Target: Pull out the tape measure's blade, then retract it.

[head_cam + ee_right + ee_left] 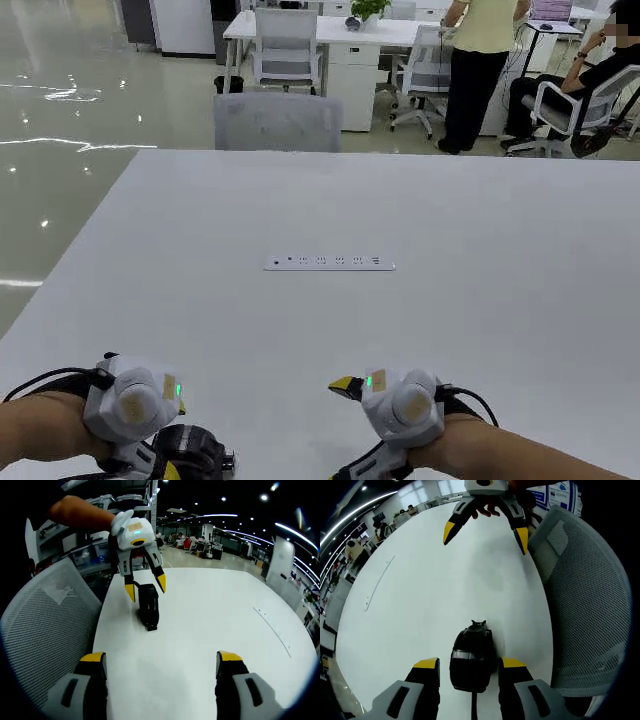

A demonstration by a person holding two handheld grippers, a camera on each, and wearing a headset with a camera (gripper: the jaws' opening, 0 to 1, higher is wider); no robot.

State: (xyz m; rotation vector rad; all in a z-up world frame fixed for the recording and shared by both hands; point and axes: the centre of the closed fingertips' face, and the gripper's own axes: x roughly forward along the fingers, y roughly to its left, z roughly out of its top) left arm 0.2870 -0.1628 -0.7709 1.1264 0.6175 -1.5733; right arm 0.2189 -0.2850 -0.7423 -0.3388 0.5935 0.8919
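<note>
- Black rounded plastic tape measure [471, 656]: lies on the white table top [330, 200] at its near edge, well apart from the white recessed socket strip [329, 264], to the strip's near left.
- Left gripper [145, 589]: yellow-tipped jaws part open, one on either side of the tape measure, not clamped on it.
- Right gripper [161, 662]: jaws spread wide, nothing held; near right of the socket strip, facing the left gripper.

I see the left gripper [176, 440] at the near edge of the white table [470, 330], jaws beside the black tape measure [198, 450]. The right gripper [346, 430], jaws spread, is near. A power strip [330, 264] lies mid-table.
</note>
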